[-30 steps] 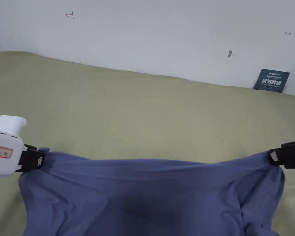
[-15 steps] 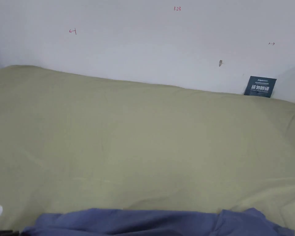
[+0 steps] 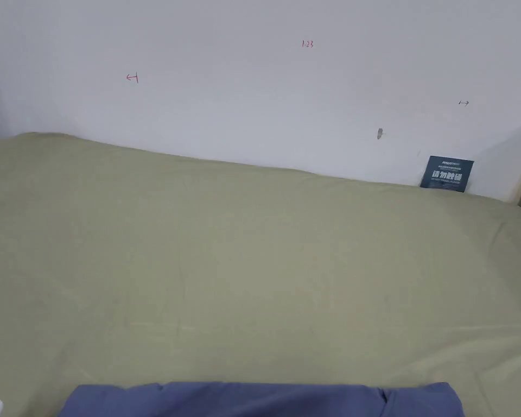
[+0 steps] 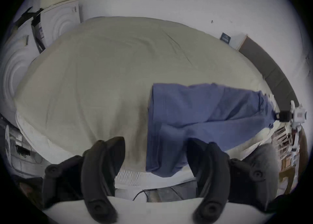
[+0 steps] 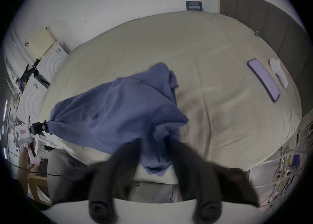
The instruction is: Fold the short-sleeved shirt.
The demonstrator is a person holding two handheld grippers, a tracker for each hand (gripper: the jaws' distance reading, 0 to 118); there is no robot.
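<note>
The blue short-sleeved shirt (image 3: 259, 399) lies along the near edge of the olive bed (image 3: 254, 244). In the left gripper view the shirt (image 4: 203, 112) spreads to the right with a straight left edge. My left gripper (image 4: 155, 144) is open, jaws wide apart, and the shirt's lower corner hangs loose between them. In the right gripper view the left gripper (image 5: 44, 127) sits at the shirt's pointed far corner. My right gripper (image 5: 154, 144) is blurred, its jaws close together on bunched cloth of the shirt (image 5: 118, 109). It also shows as the right gripper (image 4: 277, 116) at the shirt's gathered end.
A phone (image 5: 263, 79) and a small white object (image 5: 278, 72) lie on the bed's right side near the dark headboard (image 5: 271, 29). A dark card (image 3: 446, 174) leans on the wall. White panels (image 4: 59, 22) stand left of the bed.
The head camera has tilted up. The shirt, held stretched between both grippers a second ago, has come down toward the bed's near edge, and both grippers have left the head view.
</note>
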